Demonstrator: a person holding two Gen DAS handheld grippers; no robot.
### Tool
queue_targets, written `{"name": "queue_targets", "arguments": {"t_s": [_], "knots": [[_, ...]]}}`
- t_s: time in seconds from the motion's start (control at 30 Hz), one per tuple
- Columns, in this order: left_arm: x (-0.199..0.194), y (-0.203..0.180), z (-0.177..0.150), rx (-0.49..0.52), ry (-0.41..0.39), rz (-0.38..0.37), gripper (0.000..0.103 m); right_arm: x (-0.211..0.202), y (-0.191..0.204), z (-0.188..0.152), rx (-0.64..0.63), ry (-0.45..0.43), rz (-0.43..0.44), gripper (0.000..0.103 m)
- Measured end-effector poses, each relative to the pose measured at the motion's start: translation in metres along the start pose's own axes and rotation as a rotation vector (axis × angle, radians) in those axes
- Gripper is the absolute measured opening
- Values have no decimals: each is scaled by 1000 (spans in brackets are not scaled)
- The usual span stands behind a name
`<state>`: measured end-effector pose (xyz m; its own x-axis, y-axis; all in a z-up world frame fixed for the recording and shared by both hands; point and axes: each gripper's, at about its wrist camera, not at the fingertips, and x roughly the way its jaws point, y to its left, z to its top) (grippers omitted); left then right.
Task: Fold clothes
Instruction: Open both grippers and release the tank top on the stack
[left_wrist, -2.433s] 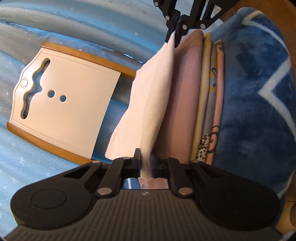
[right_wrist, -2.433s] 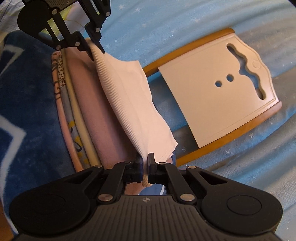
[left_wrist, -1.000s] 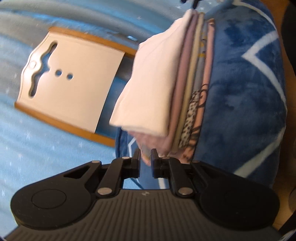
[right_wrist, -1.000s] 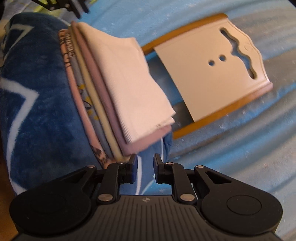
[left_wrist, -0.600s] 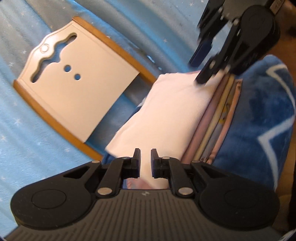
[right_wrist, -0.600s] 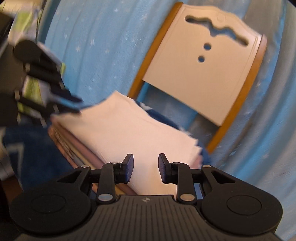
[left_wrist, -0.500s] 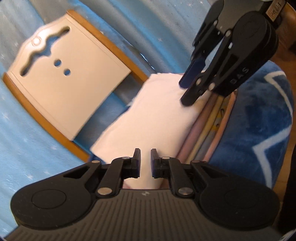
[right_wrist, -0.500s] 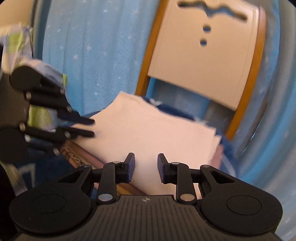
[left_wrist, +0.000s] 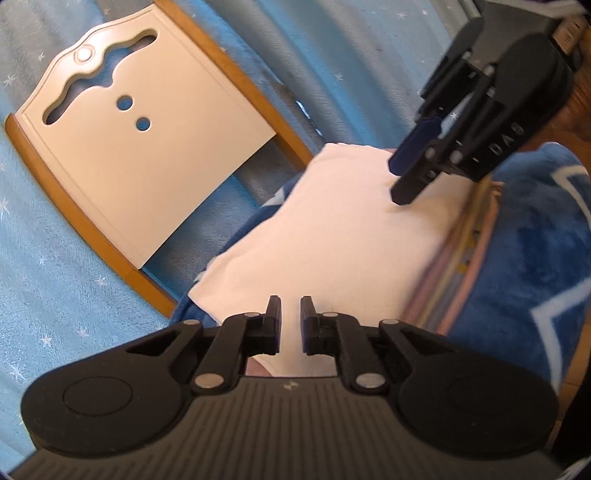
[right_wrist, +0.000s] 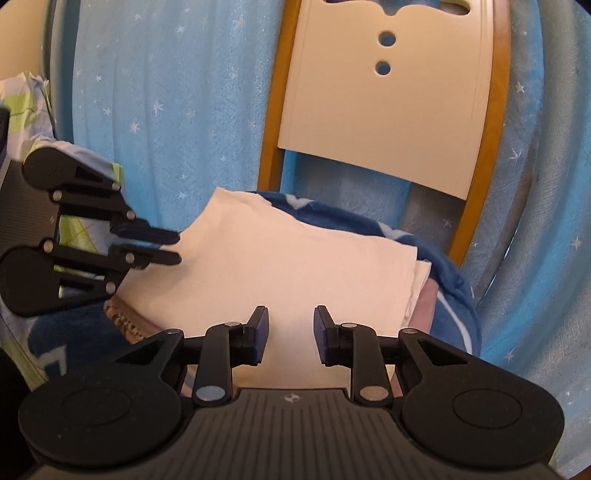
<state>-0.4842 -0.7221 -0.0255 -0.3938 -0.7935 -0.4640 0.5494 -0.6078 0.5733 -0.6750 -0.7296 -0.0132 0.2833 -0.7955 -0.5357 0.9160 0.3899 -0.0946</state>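
— What fills the view ahead of the jaws?

— Biggest is the pale blue starred cloth (right_wrist: 166, 92) hanging behind everything, then the white chair back (left_wrist: 140, 147) with its wooden rim, well beyond both sets of jaws. Nearer, a plush dark blue blanket (left_wrist: 535, 258) covers the seat.

— And the clothes?

— A stack of folded clothes (left_wrist: 458, 254) sits on that blanket, with a folded white garment (right_wrist: 277, 266) on top, lying right under and just ahead of the jaws in both views.

— The grippers?

— The left gripper (left_wrist: 290, 312) has its jaws a little apart, pinching nothing. The right gripper (right_wrist: 290, 321) has its jaws spread wider, also empty, tips just above the white cloth.

— How would that top piece handle?

— I'd judge it light, soft and limp; it looks like a thin knit, so it should sag if lifted by one corner. Best taken at two corners of one folded edge, pinching all layers together. Pushing sideways could skew the stack beneath.
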Motion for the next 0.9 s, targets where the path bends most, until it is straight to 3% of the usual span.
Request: {"name": "queue_targets", "arguments": {"t_s": [0.17, 0.3, 0.47, 0.57, 0.7, 0.77, 0.83, 0.9], "knots": [[33, 34, 7, -1, 35, 39, 9, 15, -12, 9, -31, 0, -30, 25], [60, 60, 5, -79, 61, 14, 9, 29, -32, 30, -16, -30, -54, 25], [83, 54, -4, -65, 86, -12, 3, 69, -47, 34, -5, 30, -76, 25], [81, 55, -5, -58, 77, -5, 3, 72, -58, 34, 76, 33, -55, 25], [65, 71, 3, -164, 35, -17, 7, 60, -66, 38, 158, -18, -46, 25], [62, 73, 8, -208, 26, -56, 7, 65, -65, 36, 154, 23, -40, 28], [65, 64, 12, -179, 45, -82, 6, 71, -65, 32, 157, 71, -35, 29], [65, 50, 14, -98, 57, -48, 4, 60, -66, 31, 204, 42, -32, 29]]}}
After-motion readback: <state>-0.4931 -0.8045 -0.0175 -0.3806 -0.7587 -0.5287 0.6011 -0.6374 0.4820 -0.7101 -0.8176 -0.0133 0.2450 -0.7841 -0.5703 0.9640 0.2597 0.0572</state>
